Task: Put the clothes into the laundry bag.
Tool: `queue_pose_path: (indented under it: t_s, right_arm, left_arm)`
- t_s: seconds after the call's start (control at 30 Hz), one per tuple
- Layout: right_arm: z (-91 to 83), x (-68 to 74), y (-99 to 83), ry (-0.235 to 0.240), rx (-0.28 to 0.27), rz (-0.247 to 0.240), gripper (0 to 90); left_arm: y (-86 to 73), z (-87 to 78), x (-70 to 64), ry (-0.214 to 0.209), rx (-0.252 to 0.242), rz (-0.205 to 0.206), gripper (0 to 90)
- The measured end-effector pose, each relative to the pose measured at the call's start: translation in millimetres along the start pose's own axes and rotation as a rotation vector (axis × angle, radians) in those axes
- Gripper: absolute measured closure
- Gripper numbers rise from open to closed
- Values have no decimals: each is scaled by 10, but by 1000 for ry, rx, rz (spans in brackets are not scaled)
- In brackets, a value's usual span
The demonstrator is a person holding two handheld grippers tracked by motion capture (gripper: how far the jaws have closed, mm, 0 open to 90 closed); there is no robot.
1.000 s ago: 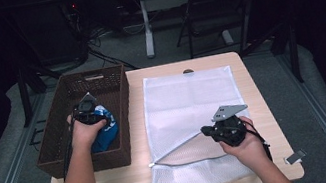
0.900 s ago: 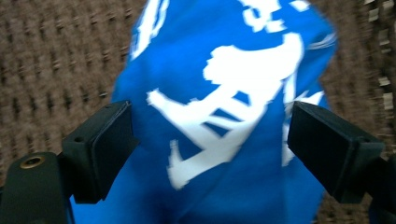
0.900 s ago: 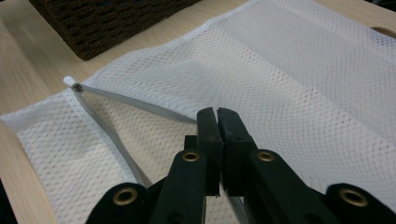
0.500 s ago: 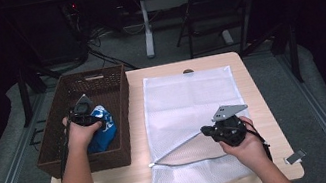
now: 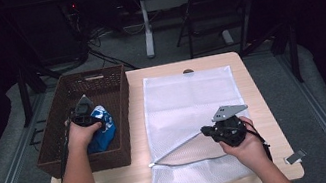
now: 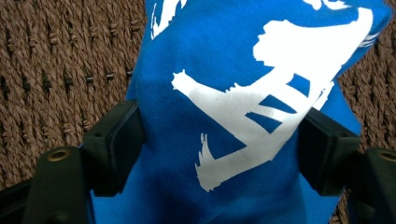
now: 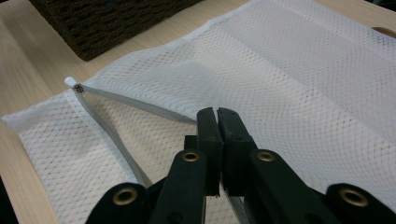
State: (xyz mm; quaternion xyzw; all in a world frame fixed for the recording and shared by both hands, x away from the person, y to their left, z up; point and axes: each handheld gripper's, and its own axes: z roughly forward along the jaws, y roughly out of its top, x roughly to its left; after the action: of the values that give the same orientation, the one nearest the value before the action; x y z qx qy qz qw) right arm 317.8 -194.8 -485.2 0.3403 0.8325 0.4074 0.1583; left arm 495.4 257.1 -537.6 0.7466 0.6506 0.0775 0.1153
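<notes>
Forearms come in from the near edge, one each side. Left arm reaches straight forward into the brown wicker basket [image 5: 117,104] at the left of the table [image 5: 252,91]; left claw [image 5: 85,116] sits over the blue printed cloth [image 5: 102,130] in the basket's middle, pointing down.

Right hand [image 5: 246,145] rests near-right on the white mesh laundry bag [image 5: 188,102], wrist bent left, right claw [image 5: 208,131] aimed left at the bag's opening.

Left gripper view: jaws apart with the blue printed cloth [image 6: 243,107] bunched between them, both pads pressed into the fabric; white graphic print faces the camera, woven basket floor [image 6: 60,60] behind. High view gives none of that detail, just a blue lump under the hand.

Right gripper view: right claw [image 7: 217,126] jaws together, pinching the mesh top layer at the zipper [image 7: 140,105] line. Zipper runs open from the bag's near-left corner; top layer is lifted a bit off the lower layer. Basket corner [image 7: 102,23] visible far-left. High view shows the full bag lying flat along the table, just right of the basket.
</notes>
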Motion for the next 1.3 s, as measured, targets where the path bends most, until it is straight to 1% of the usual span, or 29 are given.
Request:
queue_pose_path:
  t_s: [0.03,0.1,0.23,0.33,0.37,0.4,0.43,0.5,0.57,0.63,0.8,0.87,1.07,1.2,1.3]
  right_arm:
    - [0,-1,-1,0,0,1,881]
    - [-1,-3,-1,1,-1,3,881]
    - [-4,-3,-2,1,-1,4,882]
    - [-4,-1,-2,1,-1,4,881]
    - [-5,0,-2,0,-1,4,882]
    - [-5,0,-1,0,-1,4,881]
    - [-5,-1,-1,1,-1,4,881]
    - [-3,-5,-1,1,-3,2,881]
    - [-4,-6,-1,1,-4,1,882]
    - [-4,-5,-1,0,-4,2,881]
    - [-5,0,0,-2,-4,4,881]
    - [-8,-1,-1,-3,-6,3,881]
    - [-11,-8,-3,-3,-5,4,881]
    - [-7,-4,-5,-3,-5,6,880]
    - [-1,-4,-9,-2,-2,8,881]
  left_arm:
    - [-4,5,4,-5,-8,5,270]
    - [-11,7,2,-15,-8,12,310]
    - [-21,10,-20,-5,-15,32,362]
    - [-26,9,-23,-8,-15,47,375]
    - [-33,14,-22,-7,-22,38,377]
    - [-39,14,-20,-7,-25,38,378]
    - [-51,19,-7,-14,-36,33,377]
    - [-73,16,25,-39,-51,1,397]
    - [-84,17,44,-54,-61,5,424]
    - [-95,19,52,-59,-73,-2,446]
    - [-98,-7,63,-58,-77,-2,553]
    - [-96,-17,63,-56,-75,-9,594]
    - [-90,-44,58,-57,-81,-19,639]
    - [-84,-77,56,-62,-80,-29,647]
    - [-82,-105,59,-56,-89,-30,648]
